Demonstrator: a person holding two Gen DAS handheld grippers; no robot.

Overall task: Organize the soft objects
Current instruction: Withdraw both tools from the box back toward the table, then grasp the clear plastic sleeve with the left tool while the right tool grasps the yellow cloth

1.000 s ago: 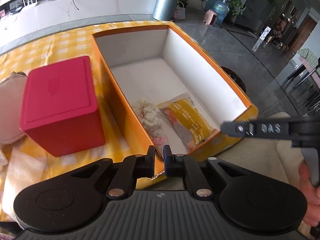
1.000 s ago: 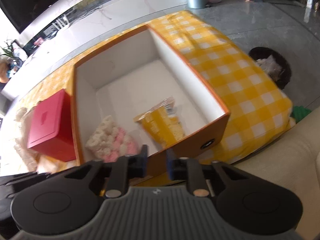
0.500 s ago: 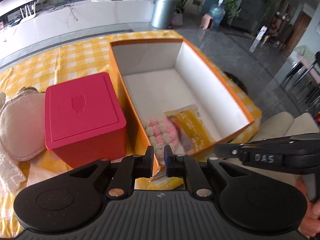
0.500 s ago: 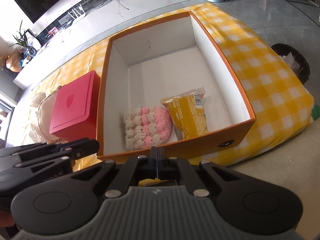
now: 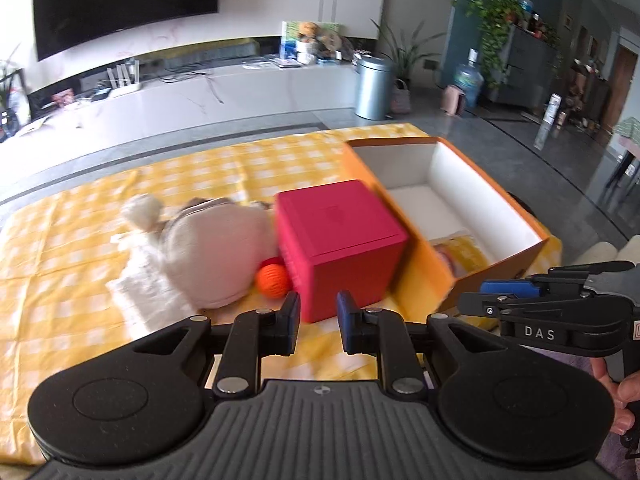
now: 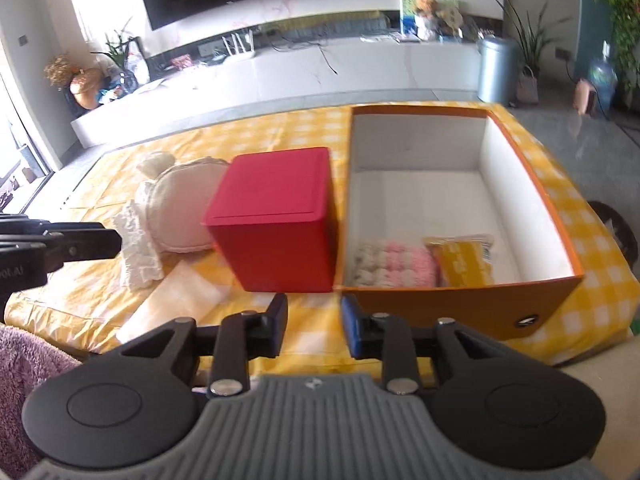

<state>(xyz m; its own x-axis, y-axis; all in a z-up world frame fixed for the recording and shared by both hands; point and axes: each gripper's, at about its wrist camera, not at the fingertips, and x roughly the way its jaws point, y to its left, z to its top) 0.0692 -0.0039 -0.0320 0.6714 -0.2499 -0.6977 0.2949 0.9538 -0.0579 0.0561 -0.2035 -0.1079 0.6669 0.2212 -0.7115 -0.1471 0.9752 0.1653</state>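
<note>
Pink-and-cream knitted pad (image 6: 394,268) lies inside the orange box (image 6: 460,308); each gripper (image 5: 318,322) (image 6: 313,325) gapes empty.

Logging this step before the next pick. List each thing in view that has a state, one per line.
left gripper: open, empty.
right gripper: open, empty.
orange box: open-topped, partly filled.
pink and white knit piece: lying in the orange box.
yellow snack packet: lying in the orange box.
red box: lid shut, upright.
orange ball: on the cloth, against the red box.
round cushion: lying on the cloth, outside the box.
</note>
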